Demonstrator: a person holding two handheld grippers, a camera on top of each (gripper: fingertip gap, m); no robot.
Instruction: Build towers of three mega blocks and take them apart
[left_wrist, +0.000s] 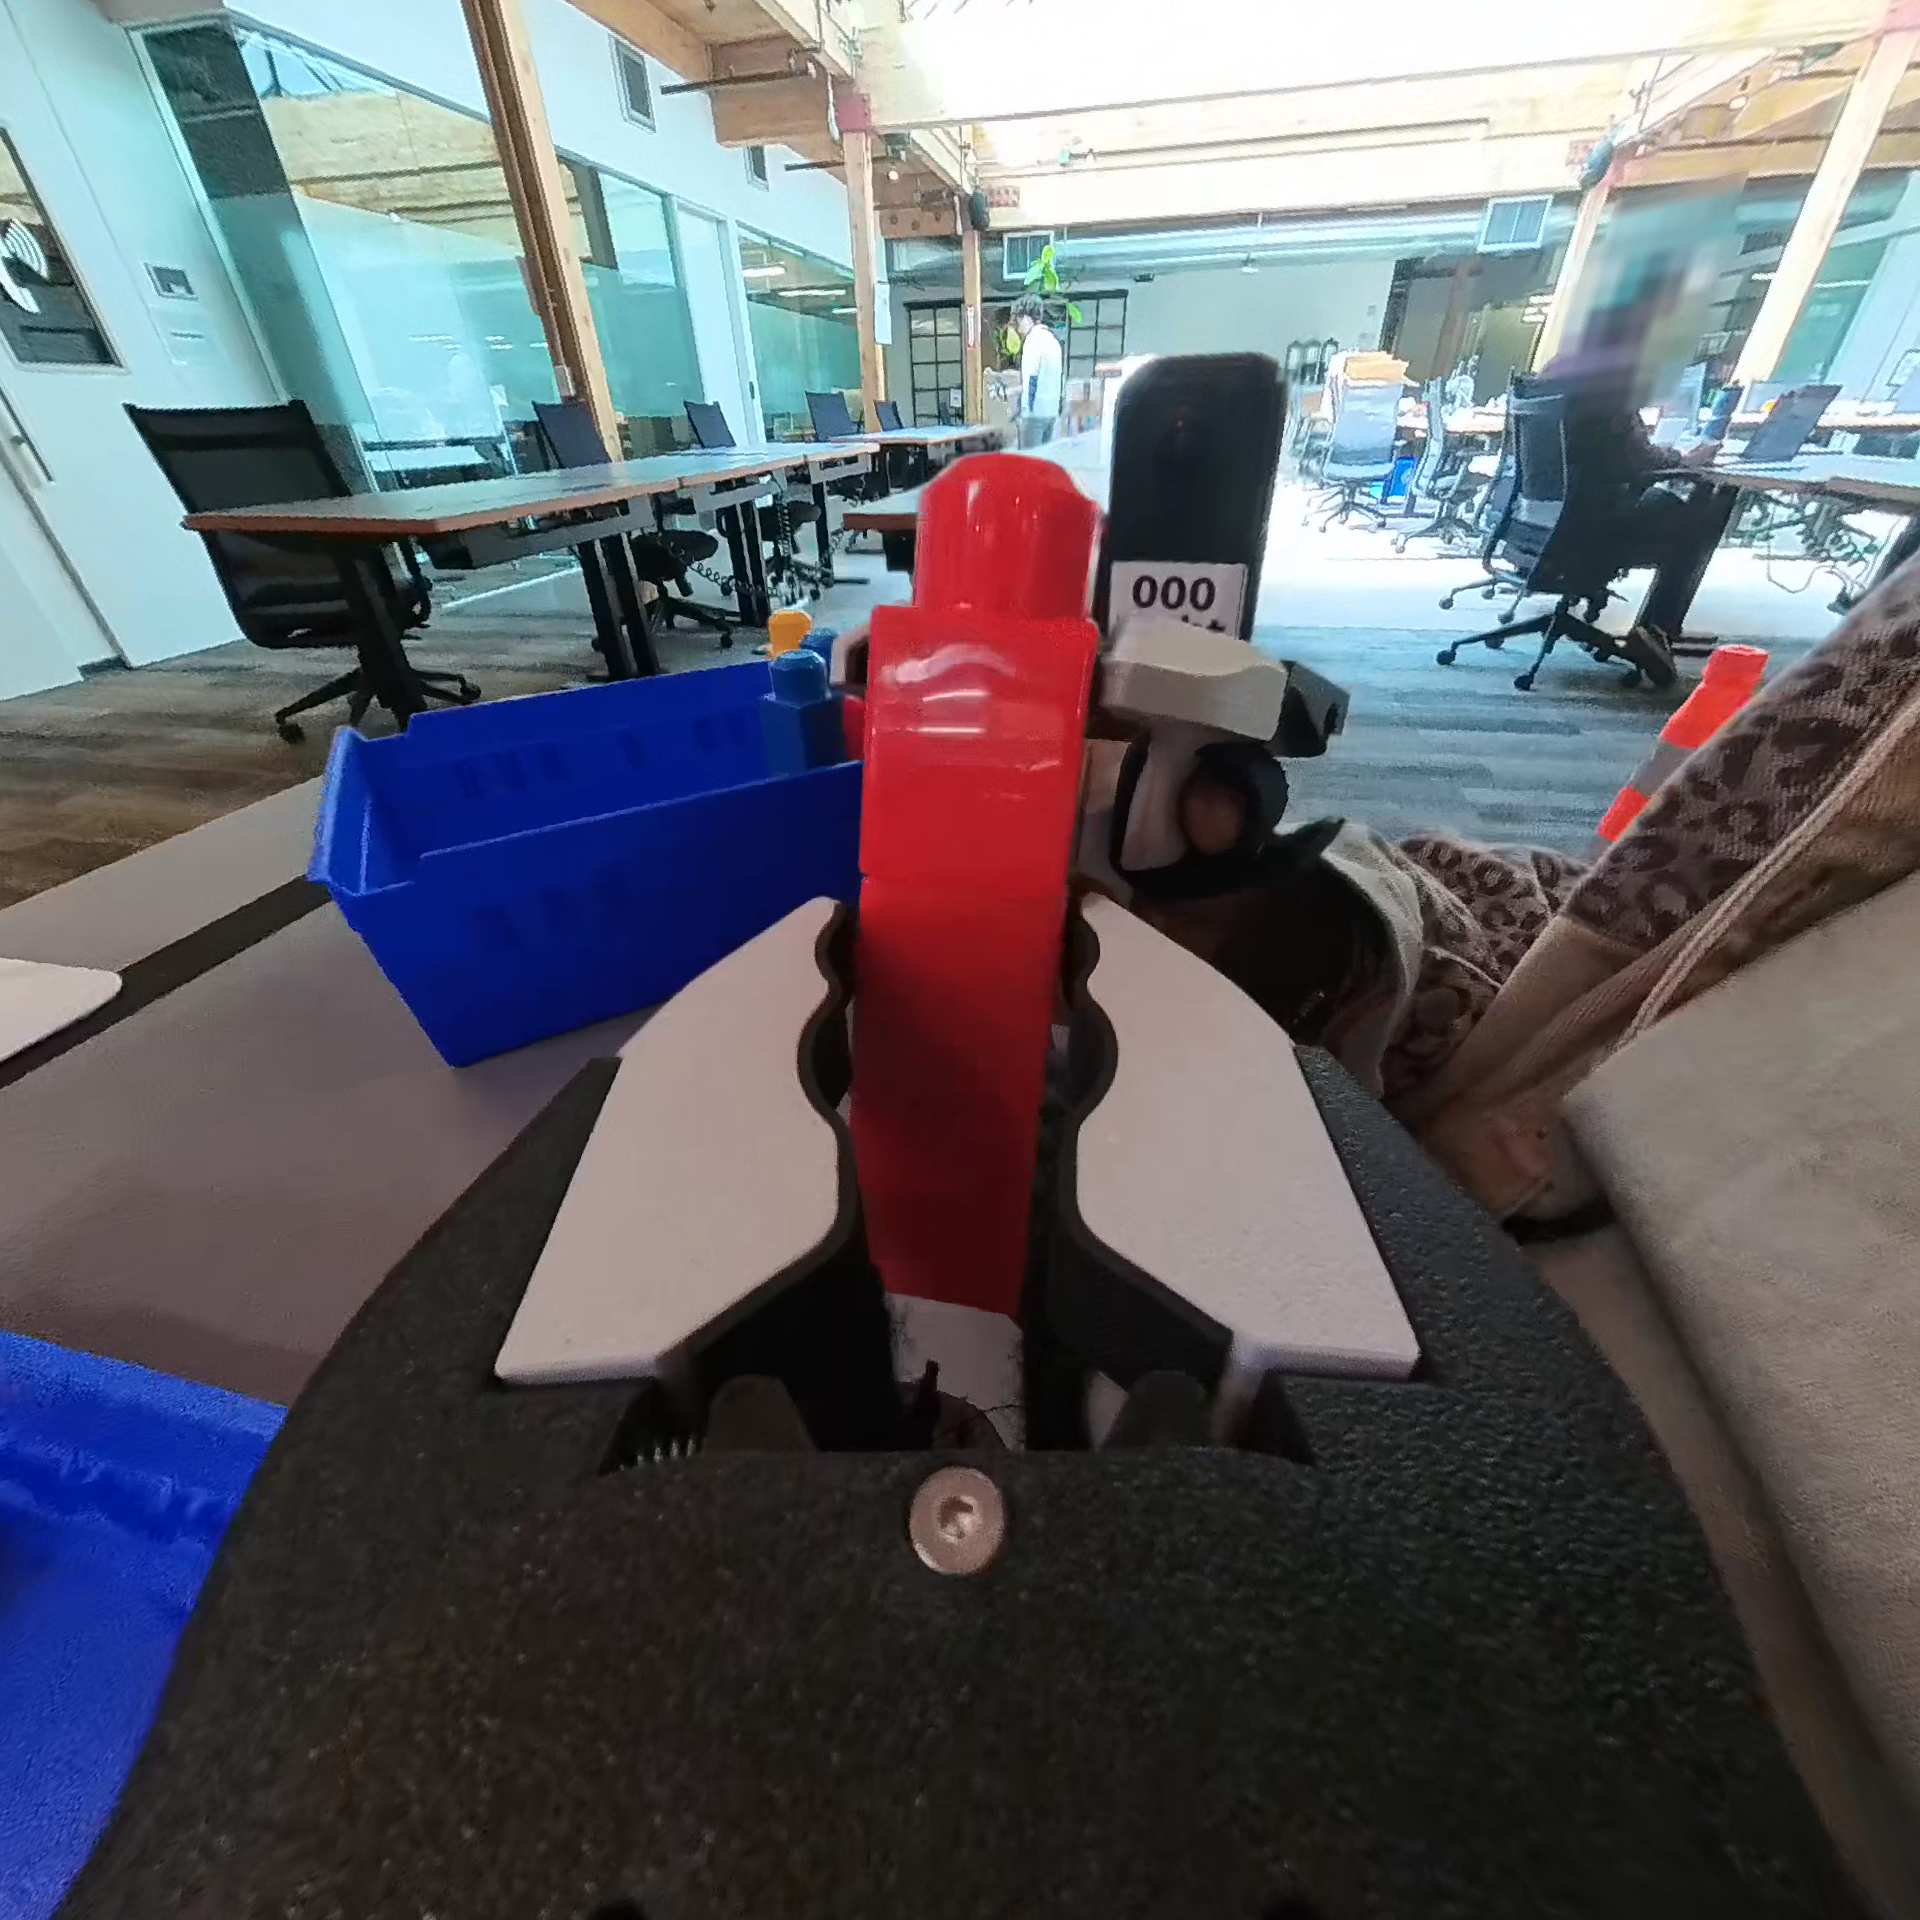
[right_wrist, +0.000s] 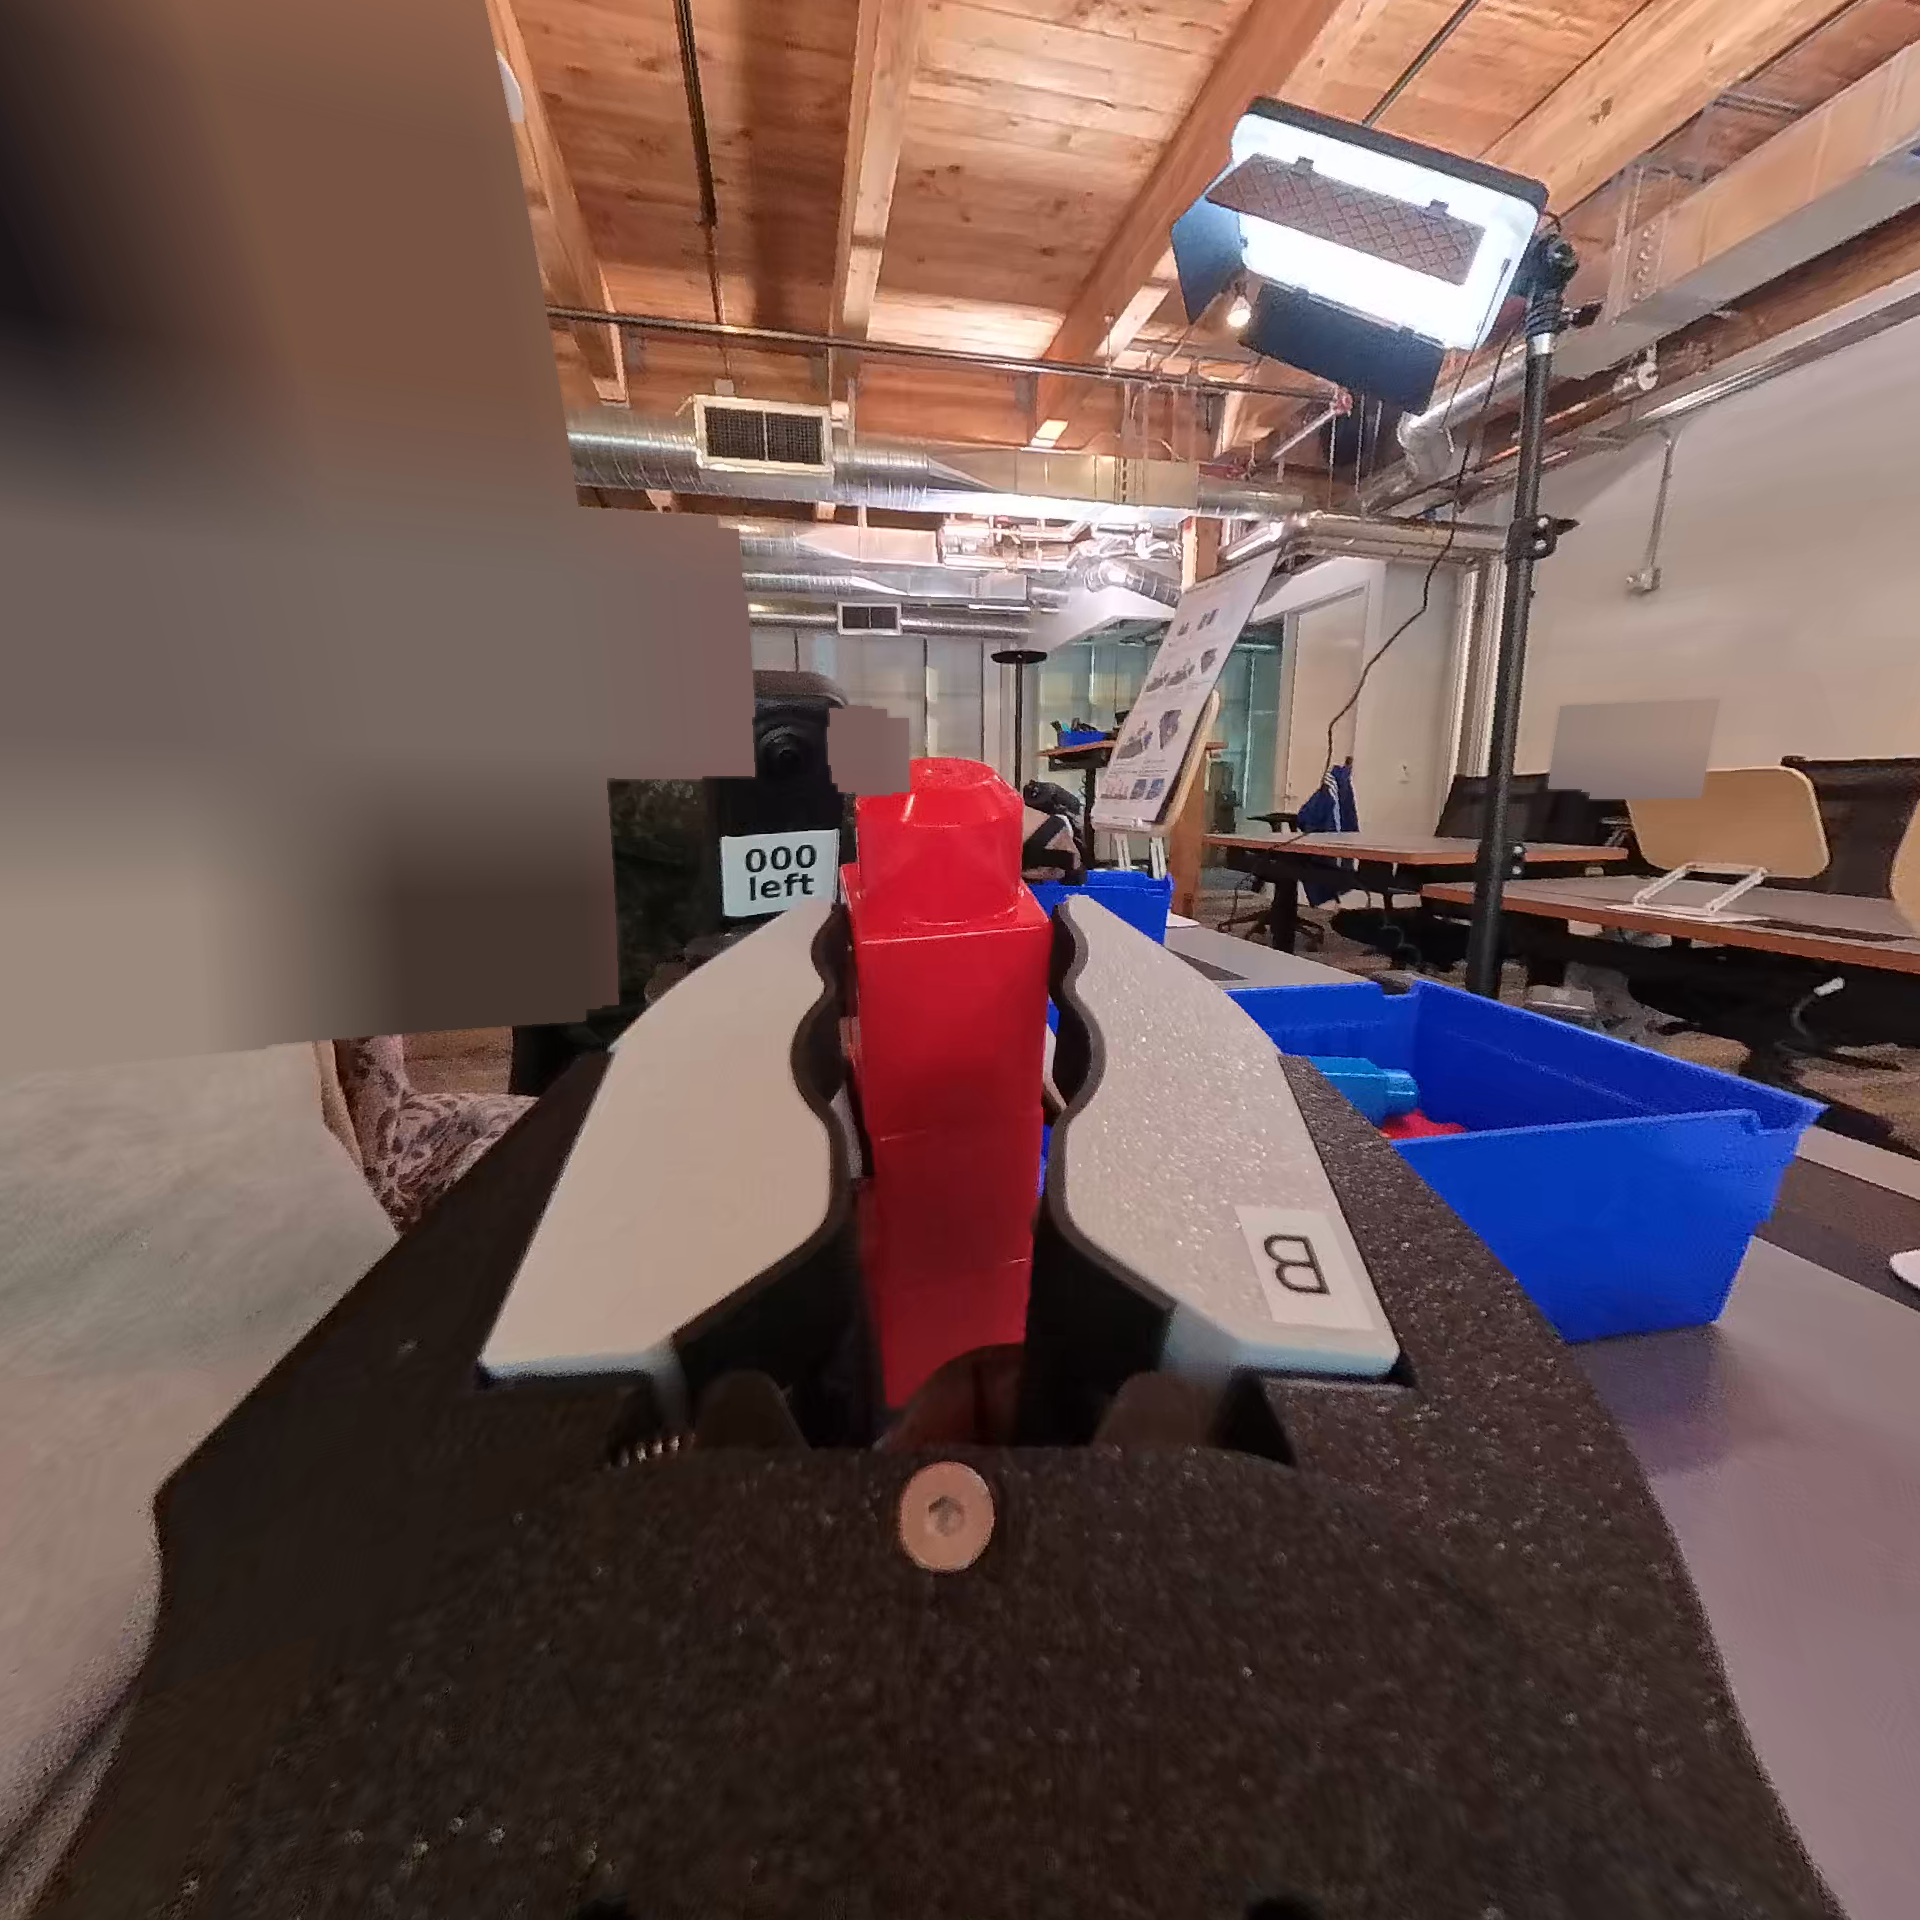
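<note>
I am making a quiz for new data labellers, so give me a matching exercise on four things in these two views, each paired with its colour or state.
Things:
1. Block stack
2. Bin
3. Left hand-held gripper
4. Studio light

Colour or state:
A. Blue, with loose blocks inside
B. Switched on, high on a stand
C. Red, held upright between fingers
D. Shut on the stack

Pairs: 1-C, 2-A, 3-D, 4-B
</note>
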